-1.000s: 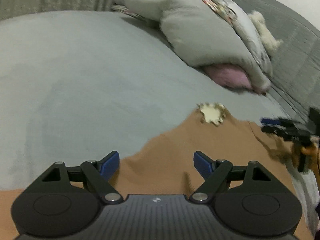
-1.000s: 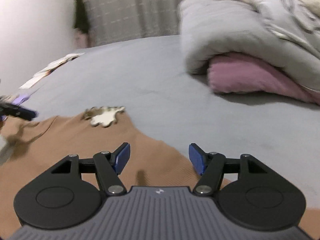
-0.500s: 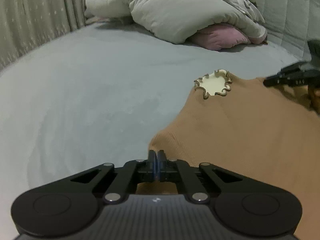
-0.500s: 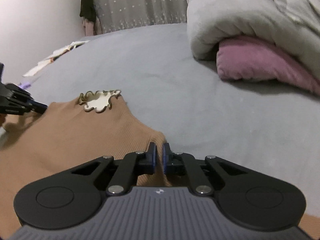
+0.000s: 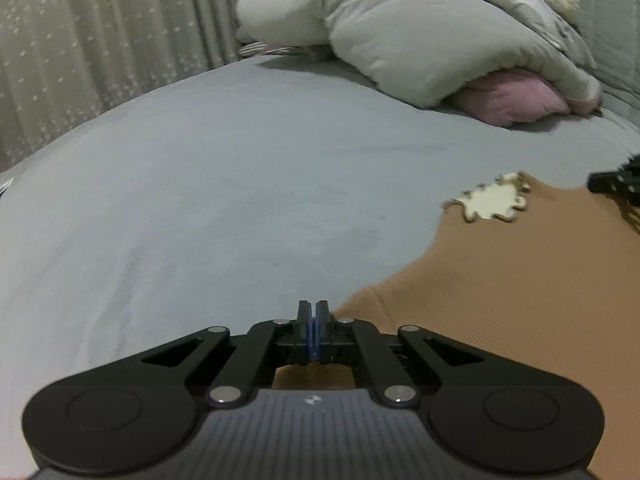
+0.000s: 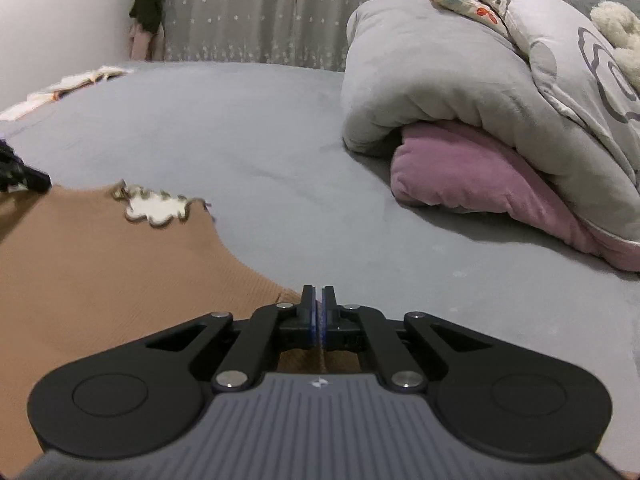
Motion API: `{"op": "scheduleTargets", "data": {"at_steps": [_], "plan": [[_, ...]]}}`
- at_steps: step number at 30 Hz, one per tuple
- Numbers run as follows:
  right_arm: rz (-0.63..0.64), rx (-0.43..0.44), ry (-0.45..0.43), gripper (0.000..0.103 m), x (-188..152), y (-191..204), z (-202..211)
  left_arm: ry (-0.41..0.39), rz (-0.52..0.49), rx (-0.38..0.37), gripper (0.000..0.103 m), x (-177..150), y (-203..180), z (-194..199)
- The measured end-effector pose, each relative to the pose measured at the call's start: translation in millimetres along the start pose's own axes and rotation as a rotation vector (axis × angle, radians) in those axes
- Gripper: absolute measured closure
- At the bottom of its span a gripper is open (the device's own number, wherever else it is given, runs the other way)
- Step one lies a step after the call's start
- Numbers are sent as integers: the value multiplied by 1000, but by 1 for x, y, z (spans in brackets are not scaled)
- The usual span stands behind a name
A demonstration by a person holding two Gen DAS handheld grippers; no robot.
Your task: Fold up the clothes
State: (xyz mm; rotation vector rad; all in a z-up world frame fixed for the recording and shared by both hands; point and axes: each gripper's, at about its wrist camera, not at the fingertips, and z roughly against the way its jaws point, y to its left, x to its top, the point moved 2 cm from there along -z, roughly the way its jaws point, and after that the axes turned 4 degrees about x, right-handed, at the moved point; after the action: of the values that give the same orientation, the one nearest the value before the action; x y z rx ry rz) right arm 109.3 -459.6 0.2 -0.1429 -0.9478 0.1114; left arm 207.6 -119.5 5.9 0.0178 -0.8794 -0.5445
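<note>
The brown top [image 5: 520,300] lies flat on the grey bed [image 5: 220,200], its cream lace collar [image 5: 494,202] at the far edge. A second ago both my tongs stood wide over it; now the left tongs [image 5: 313,312] and right tongs [image 6: 319,300] are each clamped on a corner of the cloth. With both corners pinched, I judge the fold can begin. A rolled duvet [image 6: 460,80] and pink pillow [image 6: 480,172] sit well apart.
</note>
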Motion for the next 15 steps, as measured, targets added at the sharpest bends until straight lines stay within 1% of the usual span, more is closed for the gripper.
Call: {"op": "scheduleTargets", "data": {"at_steps": [1, 2, 3, 4, 5, 6, 8, 9, 10, 11, 12, 13, 14, 15], "plan": [[24, -57, 8, 103, -1, 1, -3, -2, 15, 18, 103, -2, 7, 0], [35, -138, 17, 101, -4, -3, -7, -4, 45, 25, 103, -4, 14, 3], [4, -157, 24, 100, -4, -10, -5, -7, 90, 18, 103, -6, 22, 10], [-40, -152, 30, 95, -4, -18, -1, -9, 136, 11, 103, -9, 30, 17], [-70, -161, 29, 86, -2, -25, 5, -20, 178, 9, 103, -13, 39, 31], [-86, -183, 16, 80, 3, -31, 15, -39, 216, 11, 101, -19, 49, 52], [-121, -219, -17, 56, 15, -41, 38, -60, 277, 4, 97, -32, 64, 89], [-158, -216, -35, 50, 21, -46, 51, -54, 322, 2, 93, -42, 72, 106], [-222, -193, -55, 44, 23, -49, 67, -40, 384, 1, 82, -54, 80, 123], [-293, -164, -77, 43, 24, -51, 83, -27, 430, -3, 77, -65, 86, 136], [-363, -136, -98, 43, 24, -54, 100, -16, 461, -10, 74, -74, 91, 146], [-434, -107, -120, 40, 25, -57, 117, -5, 491, -18, 73, -84, 95, 155], [-506, -52, -142, 35, 17, -58, 139, 6, 527, -16, 72, -95, 101, 166], [-544, 4, -157, 32, 7, -58, 157, 17, 572, -4, 68, -109, 109, 177]]}}
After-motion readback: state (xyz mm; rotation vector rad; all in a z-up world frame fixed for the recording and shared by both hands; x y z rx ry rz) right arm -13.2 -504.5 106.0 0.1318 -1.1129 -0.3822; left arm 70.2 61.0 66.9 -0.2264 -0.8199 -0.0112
